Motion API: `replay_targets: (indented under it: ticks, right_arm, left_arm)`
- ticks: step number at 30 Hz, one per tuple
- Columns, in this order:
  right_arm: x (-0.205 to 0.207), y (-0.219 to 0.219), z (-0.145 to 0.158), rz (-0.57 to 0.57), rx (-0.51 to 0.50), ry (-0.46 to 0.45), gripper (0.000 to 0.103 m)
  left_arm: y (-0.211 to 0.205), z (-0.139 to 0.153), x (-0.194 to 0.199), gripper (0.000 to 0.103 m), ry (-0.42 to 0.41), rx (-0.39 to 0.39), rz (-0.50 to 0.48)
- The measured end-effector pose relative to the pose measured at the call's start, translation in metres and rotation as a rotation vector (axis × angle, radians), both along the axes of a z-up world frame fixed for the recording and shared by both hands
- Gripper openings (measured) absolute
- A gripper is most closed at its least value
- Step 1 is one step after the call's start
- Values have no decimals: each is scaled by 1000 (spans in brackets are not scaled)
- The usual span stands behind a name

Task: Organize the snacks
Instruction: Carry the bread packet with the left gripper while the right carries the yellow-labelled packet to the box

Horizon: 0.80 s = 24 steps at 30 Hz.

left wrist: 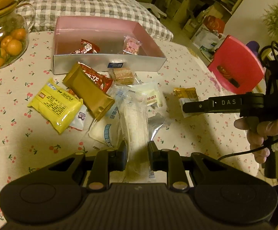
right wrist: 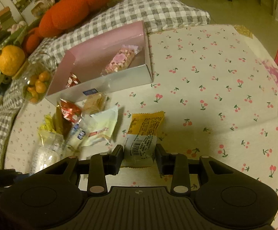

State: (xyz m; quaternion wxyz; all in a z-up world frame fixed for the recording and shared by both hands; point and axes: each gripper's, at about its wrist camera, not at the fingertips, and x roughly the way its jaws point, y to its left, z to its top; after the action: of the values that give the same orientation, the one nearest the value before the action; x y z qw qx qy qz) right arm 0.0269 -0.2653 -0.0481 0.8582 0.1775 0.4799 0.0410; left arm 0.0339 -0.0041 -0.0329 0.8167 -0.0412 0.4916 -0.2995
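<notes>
1. Left wrist view: the left tool point(left wrist: 137, 151) has its jaws drawn close on a long clear pack point(left wrist: 135, 122), gripped at its near end, the far end running toward 12 o'clock over the snack pile point(left wrist: 85, 99) on the counter point(left wrist: 196, 134).
2. Right wrist view: the right tool point(right wrist: 139, 156) is closed narrow on a yellow pack point(right wrist: 144, 132), pinched across its near, barcoded end; the pack looks lifted clear of the counter point(right wrist: 215, 95), though contact cannot be ruled out.
3. The box point(left wrist: 108, 63) stands at 12 o'clock beyond the pile, with a red snack point(left wrist: 87, 48) and a pink bar point(left wrist: 132, 45) already inside; in the right view the box point(right wrist: 119, 80) sits at 11 o'clock.
4. Still loose on the counter: a flat yellow pack point(left wrist: 56, 105), a gold bar point(left wrist: 89, 94), a red wrapper point(left wrist: 98, 78), a brown cake point(left wrist: 122, 75) and a white pack point(left wrist: 152, 95).
5. Risk, as judged: both grips are at one end, so either pack may droop and swing, or slip out of slick film.
6. Risk: the clear pack overlaps its neighbours and could drag them along.
7. Risk: the right tool point(left wrist: 192, 107) is close at 3 o'clock in the left view; both heading for the box could collide, or clip its front wall.
</notes>
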Motion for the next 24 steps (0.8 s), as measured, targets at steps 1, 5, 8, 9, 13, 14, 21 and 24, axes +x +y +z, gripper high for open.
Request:
replay_targets:
  ticks: [1, 5, 8, 9, 13, 14, 21, 24]
  right_arm:
    - [0, -1, 1, -5, 6, -1, 35]
    - [2, -1, 6, -30, 40, -7, 35]
    - [4, 1, 10, -33, 52, -17, 35]
    - [5, 2, 12, -33, 54, -20, 35]
    - [11, 5, 17, -36, 69, -30, 35]
    - [13, 6, 19, -37, 72, -36, 35]
    - [23, 13, 29, -43, 102, -61, 35]
    - [28, 16, 32, -49, 112, -70, 35]
  left_arm:
    - [0, 1, 1, 20, 5, -6, 3]
    - [0, 5, 4, 20, 3, -15, 17]
    - [2, 10, 10, 20, -2, -27, 35]
    - [2, 11, 12, 20, -4, -31, 43]
    - [5, 18, 22, 20, -12, -50, 71]
    - [6, 19, 25, 20, -13, -53, 79]
    - [11, 23, 42, 20, -10, -88, 148]
    - [14, 24, 49, 20, -17, -98, 178]
